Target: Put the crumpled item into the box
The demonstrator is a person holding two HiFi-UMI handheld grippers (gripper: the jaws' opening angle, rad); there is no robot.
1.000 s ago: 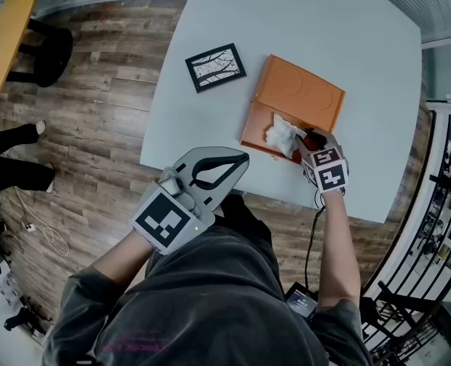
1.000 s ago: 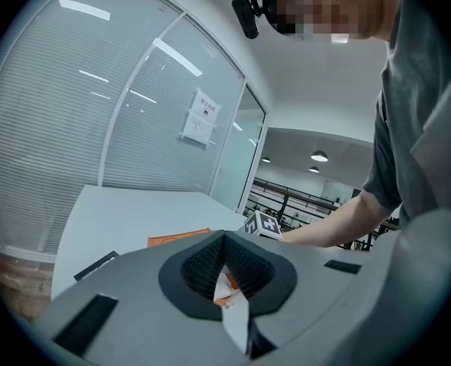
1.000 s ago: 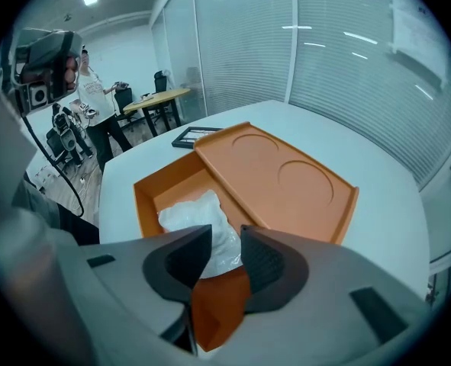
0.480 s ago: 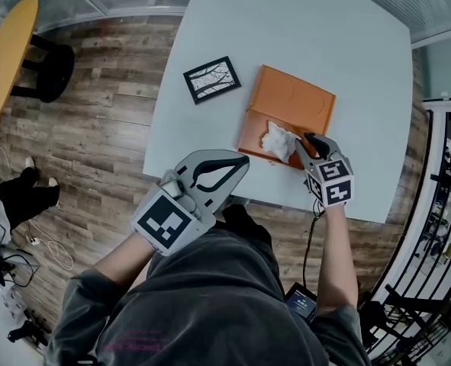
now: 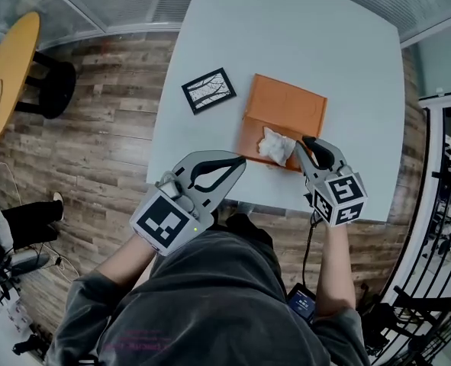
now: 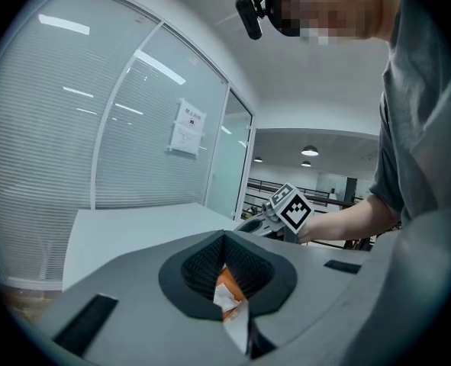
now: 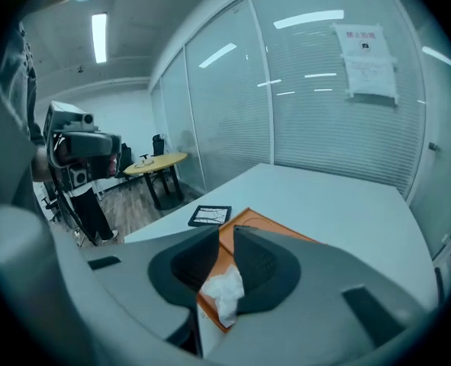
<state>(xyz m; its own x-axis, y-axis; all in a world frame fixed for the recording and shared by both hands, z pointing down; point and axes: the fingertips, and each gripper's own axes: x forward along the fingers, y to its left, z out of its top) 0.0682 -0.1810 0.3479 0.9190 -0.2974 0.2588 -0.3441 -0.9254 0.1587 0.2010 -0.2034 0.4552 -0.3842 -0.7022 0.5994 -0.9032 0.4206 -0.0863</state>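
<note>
1. Drawn back since a second ago: right gripper [image 5: 307, 145], tips now just beside the near-right corner of the orange box [image 5: 286, 105].
2. Jaws closing, a narrow gap between them, nothing pinched.
3. Crumpled white paper [image 5: 277, 145] lying in the box's near part, free of both tools.
4. Left gripper [image 5: 240, 161] near the table [image 5: 324, 36] edge, jaws pressed together, empty.
5. Framed picture [image 5: 209, 91] left of the box.
</note>
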